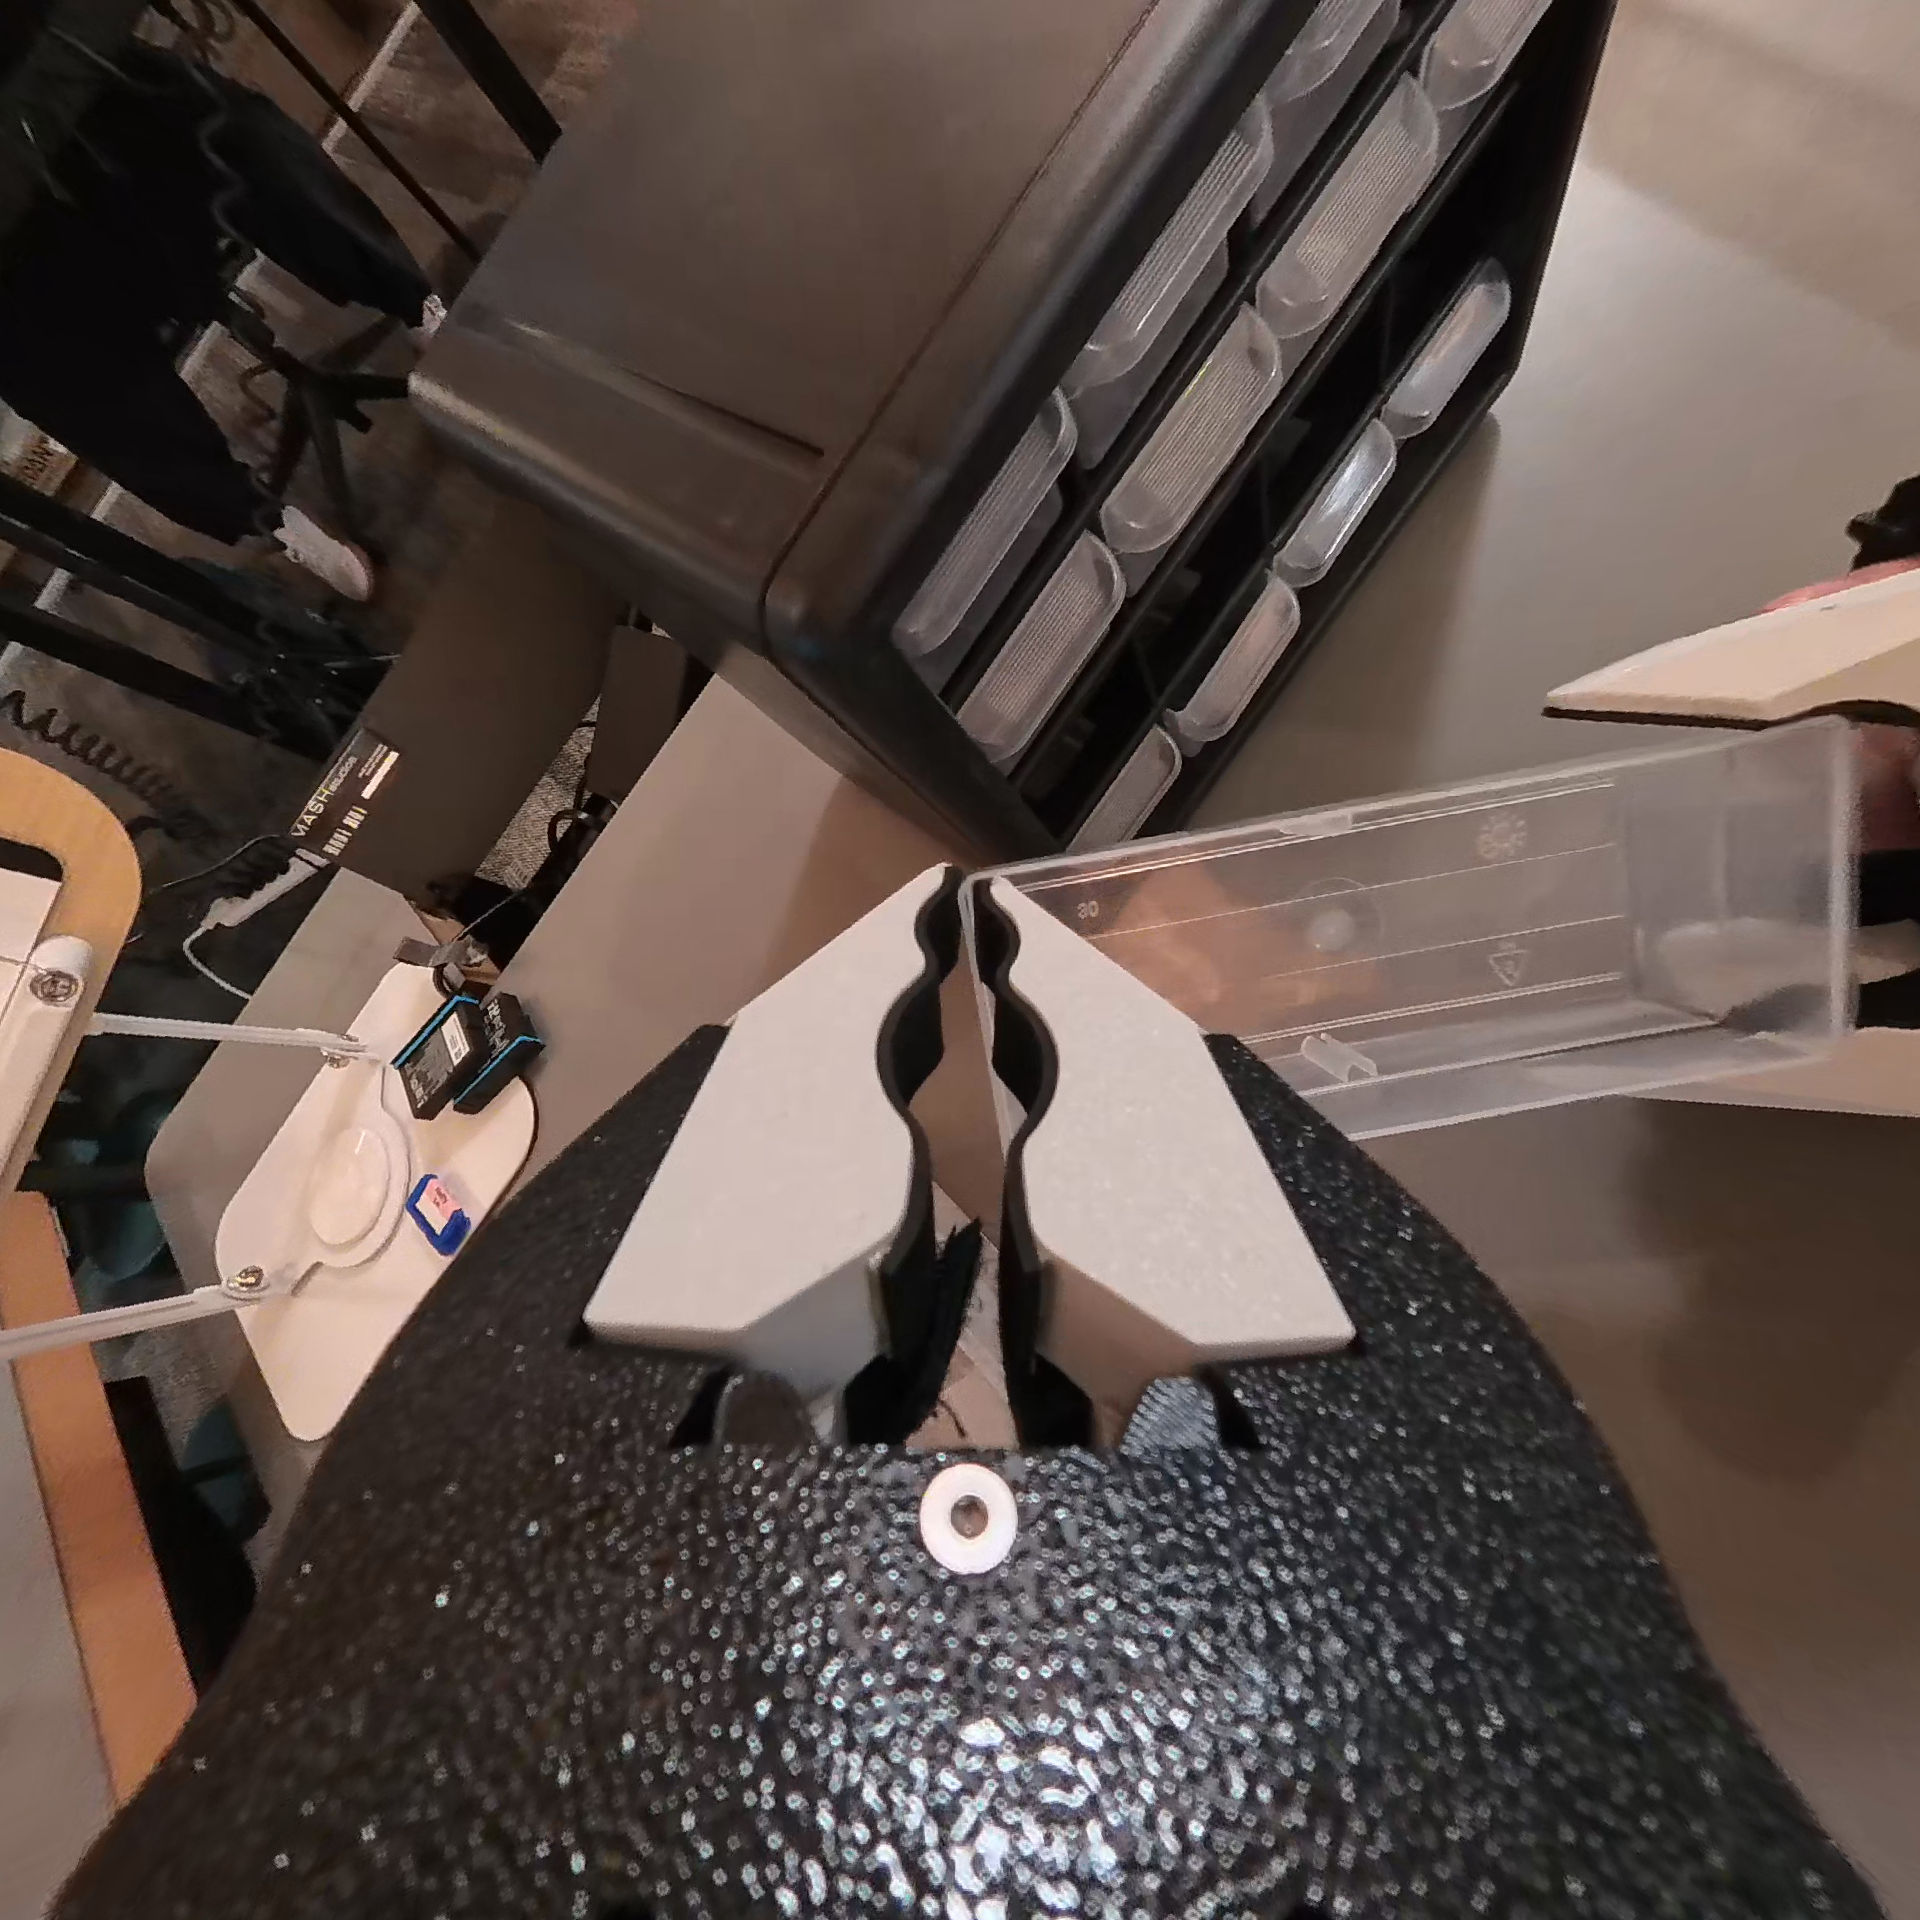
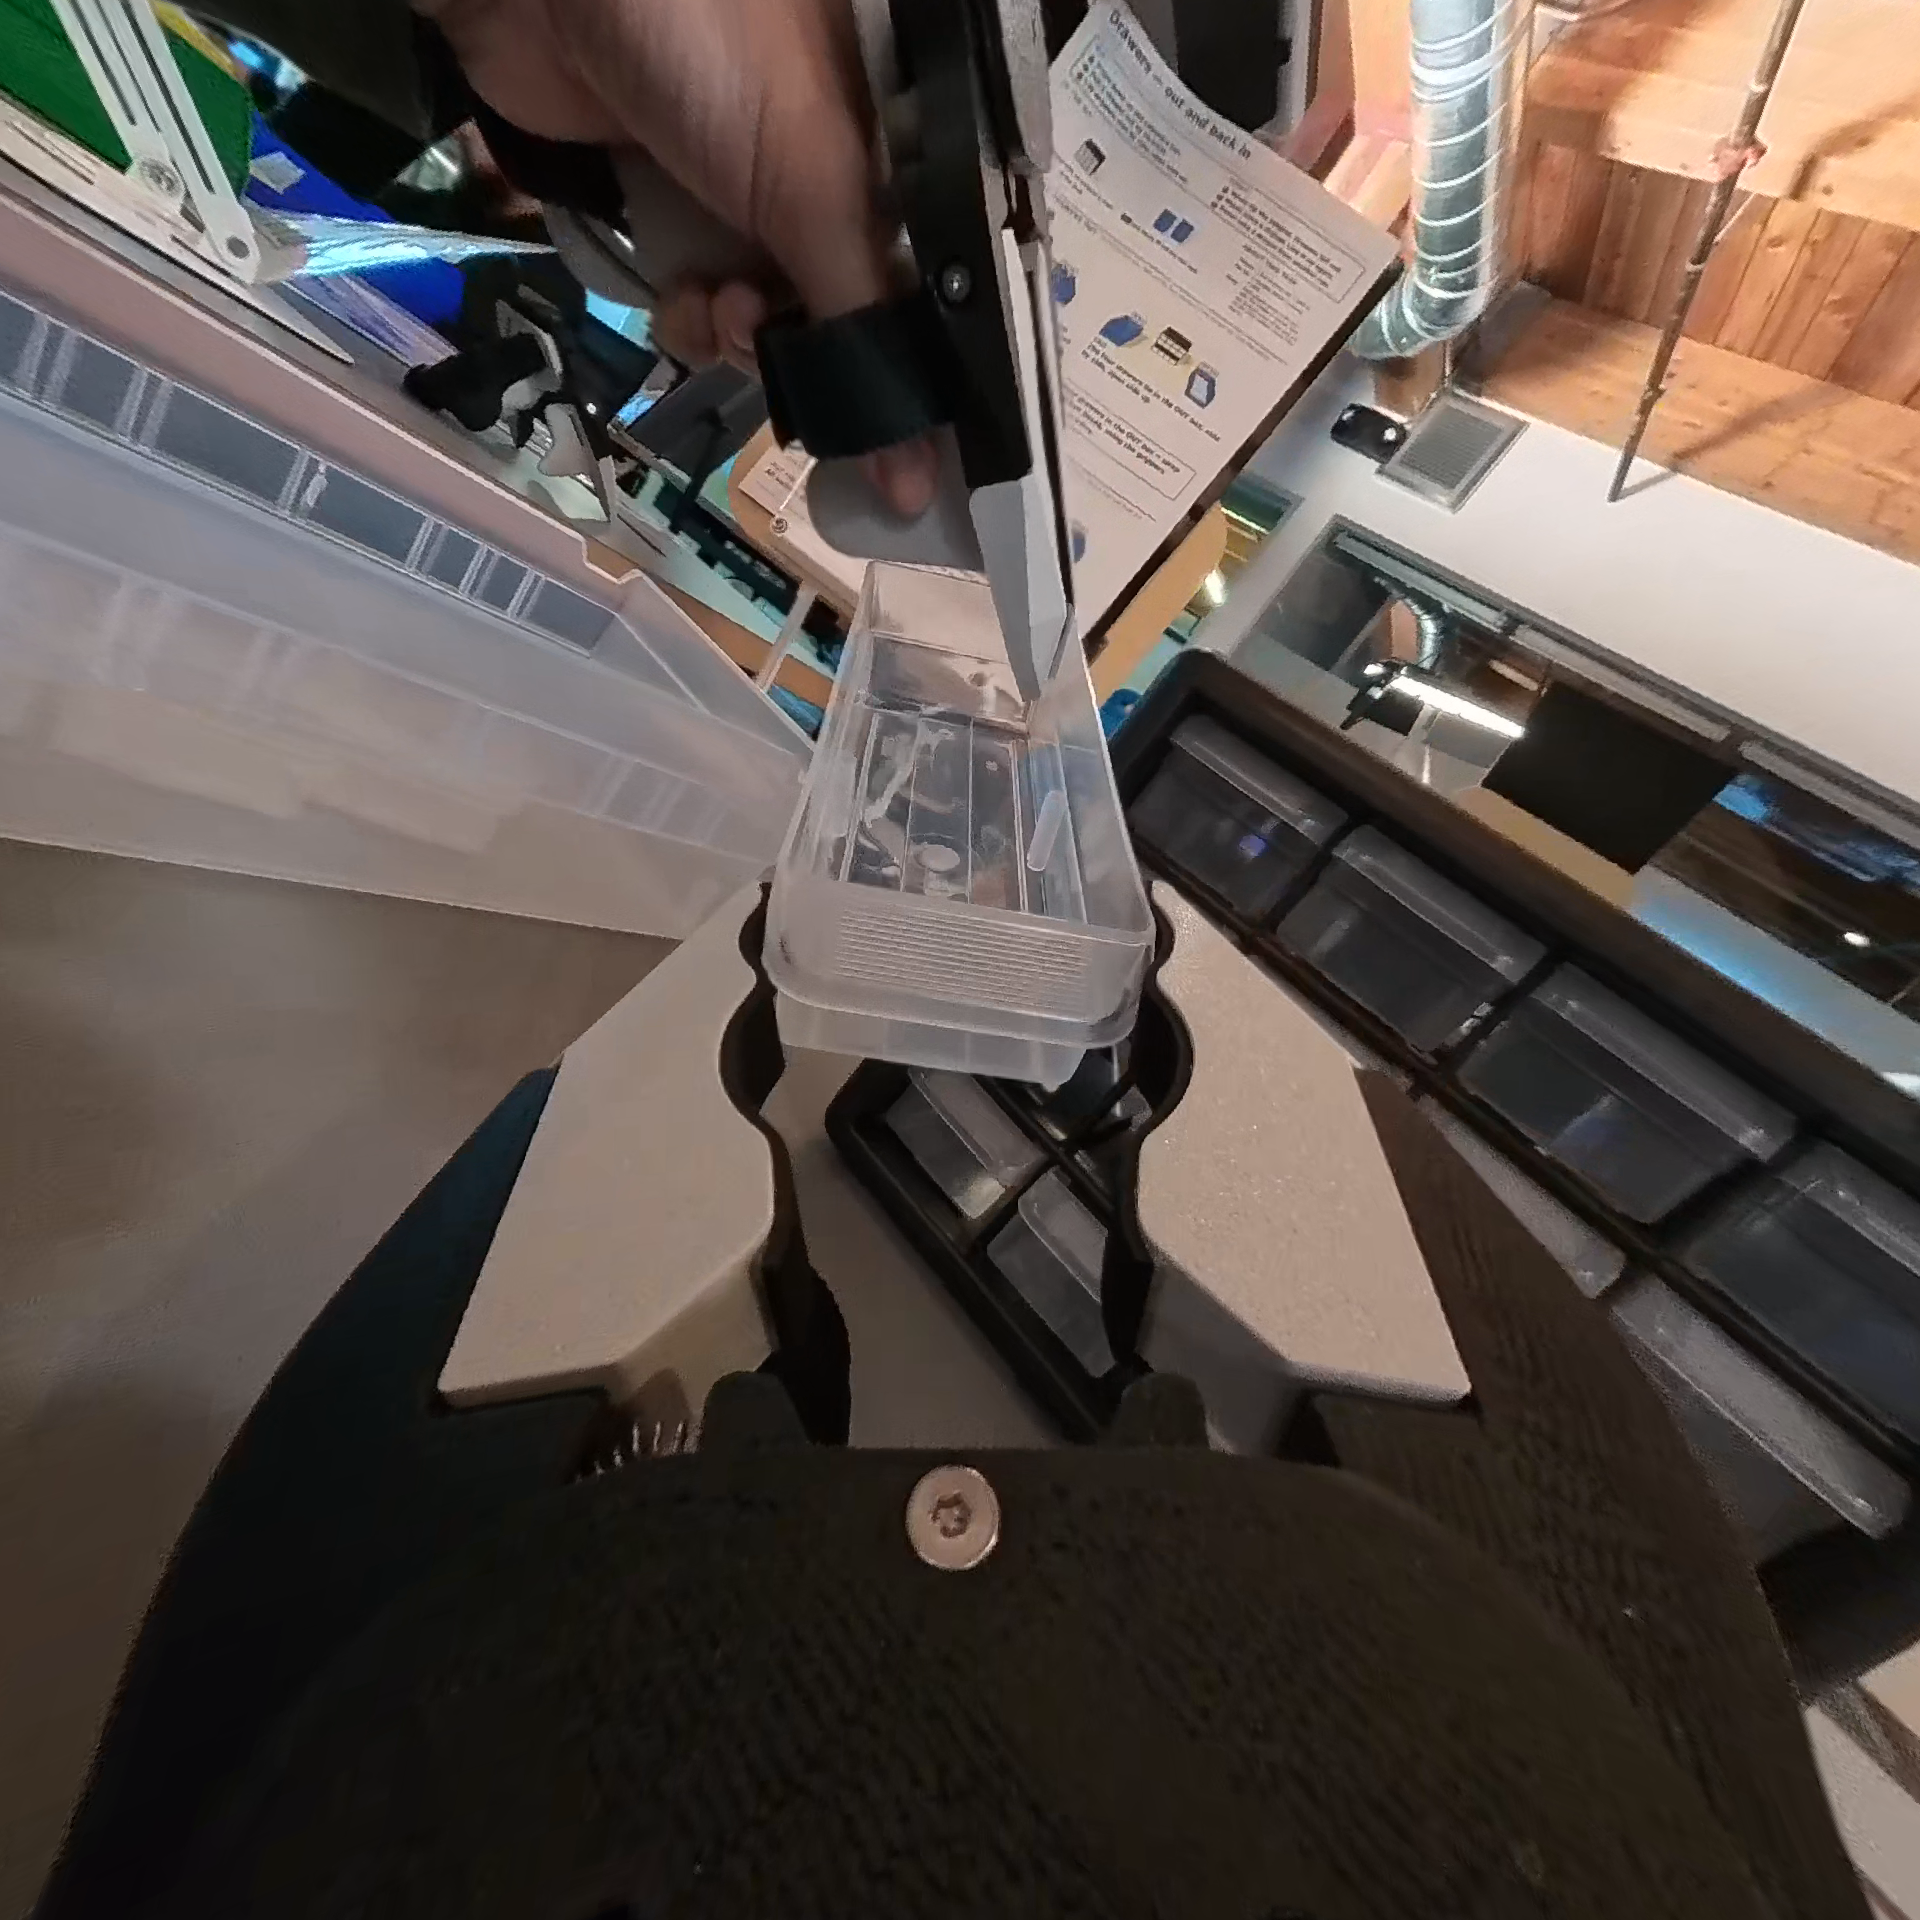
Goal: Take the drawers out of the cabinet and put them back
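Observation:
A clear plastic drawer (image 1: 1455,956) is held in the air between both grippers, in front of the black cabinet (image 1: 727,260). My left gripper (image 1: 971,894) is shut on the drawer's back wall. My right gripper (image 2: 956,935) is shut on the drawer's ribbed front end (image 2: 956,956). In the left wrist view a right finger (image 1: 1714,675) shows above the drawer's far end. In the right wrist view the left gripper (image 2: 1039,665), held by a hand (image 2: 727,156), pinches the far wall. The cabinet (image 2: 1153,707) lies just right of the drawer, with several clear drawers (image 2: 1403,935) in its slots.
A large translucent storage bin (image 2: 312,675) stands to the left on the grey table (image 1: 1558,1455). An instruction sheet on a board (image 2: 1195,260) stands behind. A white base with small black batteries (image 1: 468,1049) sits beyond the table's left edge.

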### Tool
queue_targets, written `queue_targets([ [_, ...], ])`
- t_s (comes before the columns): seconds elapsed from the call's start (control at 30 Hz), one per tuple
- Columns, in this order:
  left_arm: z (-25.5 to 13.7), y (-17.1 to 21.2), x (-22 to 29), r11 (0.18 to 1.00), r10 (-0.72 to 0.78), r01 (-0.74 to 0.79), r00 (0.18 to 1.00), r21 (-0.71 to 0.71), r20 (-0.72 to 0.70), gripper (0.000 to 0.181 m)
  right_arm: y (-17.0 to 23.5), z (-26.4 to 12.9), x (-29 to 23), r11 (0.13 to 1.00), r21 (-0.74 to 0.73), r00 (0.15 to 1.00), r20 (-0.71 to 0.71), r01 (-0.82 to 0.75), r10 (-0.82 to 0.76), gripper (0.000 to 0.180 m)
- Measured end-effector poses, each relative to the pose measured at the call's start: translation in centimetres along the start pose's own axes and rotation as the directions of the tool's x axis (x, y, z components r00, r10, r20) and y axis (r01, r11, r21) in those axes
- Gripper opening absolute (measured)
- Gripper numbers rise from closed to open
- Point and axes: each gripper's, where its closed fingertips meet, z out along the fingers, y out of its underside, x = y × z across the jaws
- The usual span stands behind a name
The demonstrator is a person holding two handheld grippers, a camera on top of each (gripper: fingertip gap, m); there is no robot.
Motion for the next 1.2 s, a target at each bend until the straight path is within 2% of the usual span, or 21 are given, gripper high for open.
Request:
queue_targets([
  [0.47,-0.2,0.3,0.3,1.0,-0.003,0.003,1.0,0.019,-0.009,0.0,-0.2,-0.3,-0.1,1.0,-0.003,0.999,0.029,-0.031,0.031,0.067],
  [0.53,-0.3,0.6,-0.1,1.0,0.006,-0.006,1.0,0.013,0.027,0.01,-0.2,-0.4,0.0,0.999,-0.002,0.999,0.025,-0.044,0.044,0.066],
  [0.63,-0.3,0.6,-0.1,0.999,0.005,-0.006,1.0,0.032,0.026,0.013,-0.2,-0.5,0.3,0.998,-0.003,0.998,0.018,-0.055,0.055,0.066],
  [0.7,-0.4,0.5,-0.2,0.998,-0.026,0.025,0.999,0.056,0.024,0.015,-0.2,-0.6,0.5,0.998,-0.003,0.998,0.013,-0.056,0.056,0.066],
  [0.83,-1.3,-0.3,-1.2,0.982,-0.123,0.117,0.992,0.149,0.03,0.035,-0.2,-0.8,0.9,0.998,-0.003,0.998,-0.003,-0.057,0.057,0.066],
  [0.93,-2.4,-1.7,-1.8,0.932,-0.24,0.241,0.97,0.272,-0.037,0.047,-0.2,-1.3,1.4,0.998,-0.004,0.998,-0.024,-0.06,0.06,0.066],
  [1.07,-3.5,-3.4,-3.6,0.821,-0.387,0.399,0.915,0.408,-0.116,0.065,0.2,-2.4,2.3,0.998,-0.022,0.996,-0.067,-0.056,0.055,0.066],
  [1.2,-2.1,-4.0,-4.6,0.792,-0.436,0.448,0.891,0.415,-0.129,0.077,0.6,-3.9,3.7,0.997,-0.045,0.989,-0.134,-0.066,0.059,0.066],
])
